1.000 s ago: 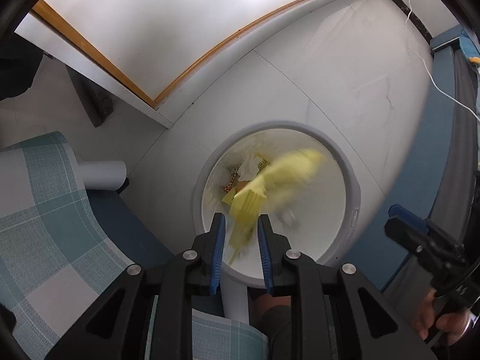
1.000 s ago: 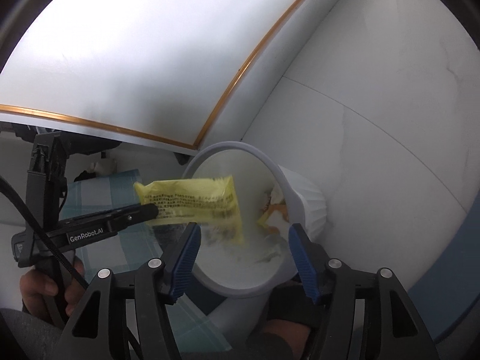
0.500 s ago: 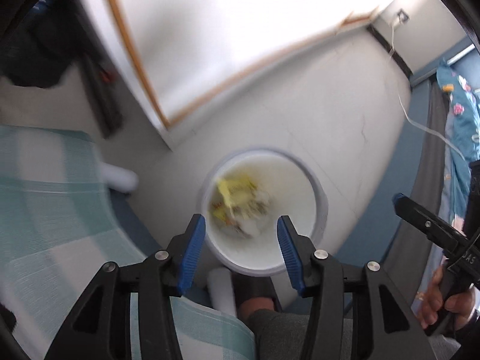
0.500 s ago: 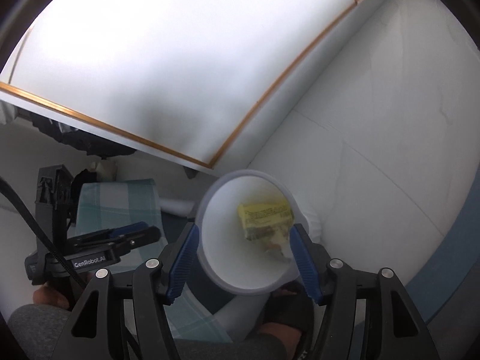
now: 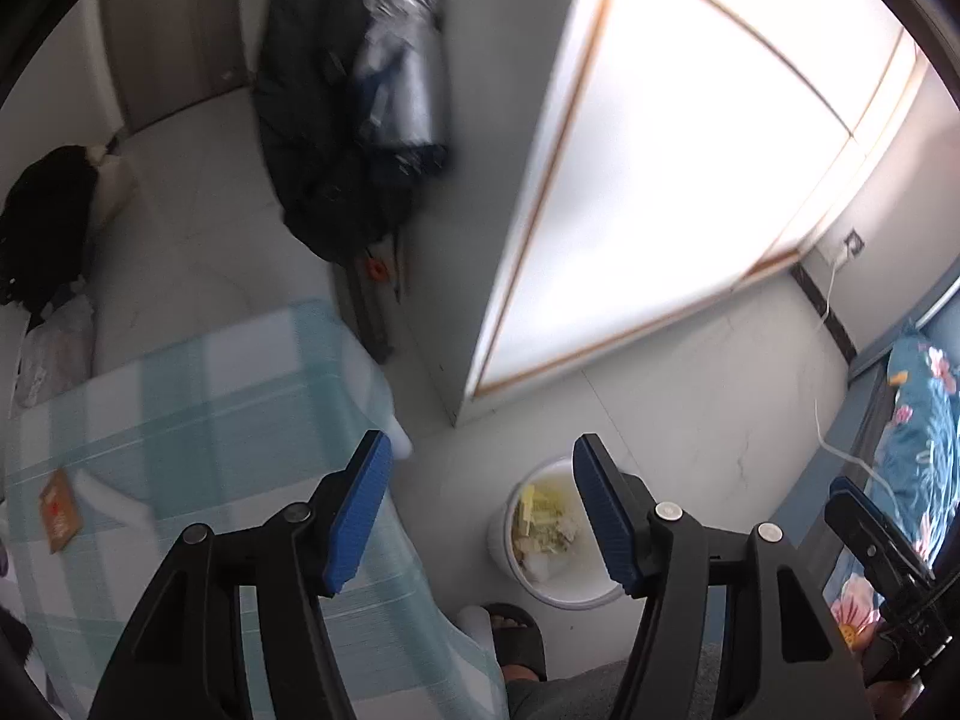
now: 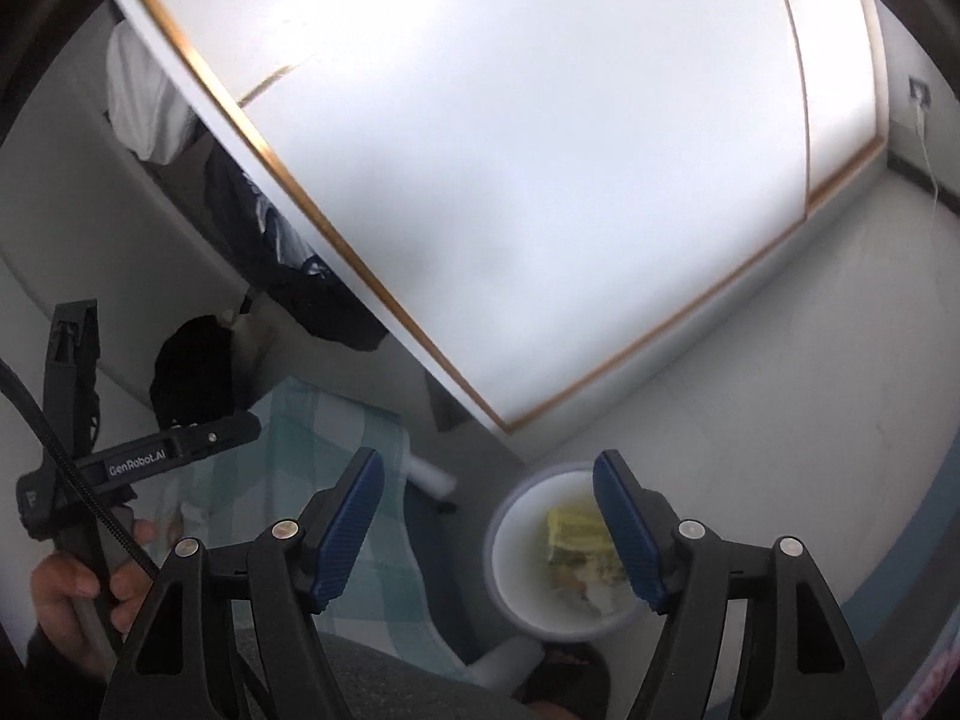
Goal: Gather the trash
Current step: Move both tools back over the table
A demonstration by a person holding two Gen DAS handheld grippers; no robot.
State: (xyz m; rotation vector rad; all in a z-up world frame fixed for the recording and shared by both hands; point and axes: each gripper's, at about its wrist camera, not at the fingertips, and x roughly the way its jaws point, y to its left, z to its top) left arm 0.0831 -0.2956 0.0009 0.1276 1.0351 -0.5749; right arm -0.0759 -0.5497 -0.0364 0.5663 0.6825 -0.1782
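Note:
A white round trash bin (image 5: 501,543) stands on the floor, far below both grippers. The yellow wrapper (image 5: 543,507) lies inside it on other scraps; it also shows in the right wrist view (image 6: 576,534), inside the bin (image 6: 504,570). My left gripper (image 5: 480,513) is open and empty, high above the table edge and the bin. My right gripper (image 6: 486,534) is open and empty, also high above the bin. A small brown packet (image 5: 59,510) lies on the checked tablecloth (image 5: 180,420) at the left.
A white wardrobe door with a wood trim (image 5: 660,180) stands behind the bin. Dark clothes (image 5: 348,120) hang at the back. A bed with floral bedding (image 5: 912,432) is at the right. My sandalled foot (image 5: 516,630) is beside the bin.
The left gripper opened and dropped the yellow wrapper into the bin. Both grippers then rose well away from the bin, and the left view swung toward the table.

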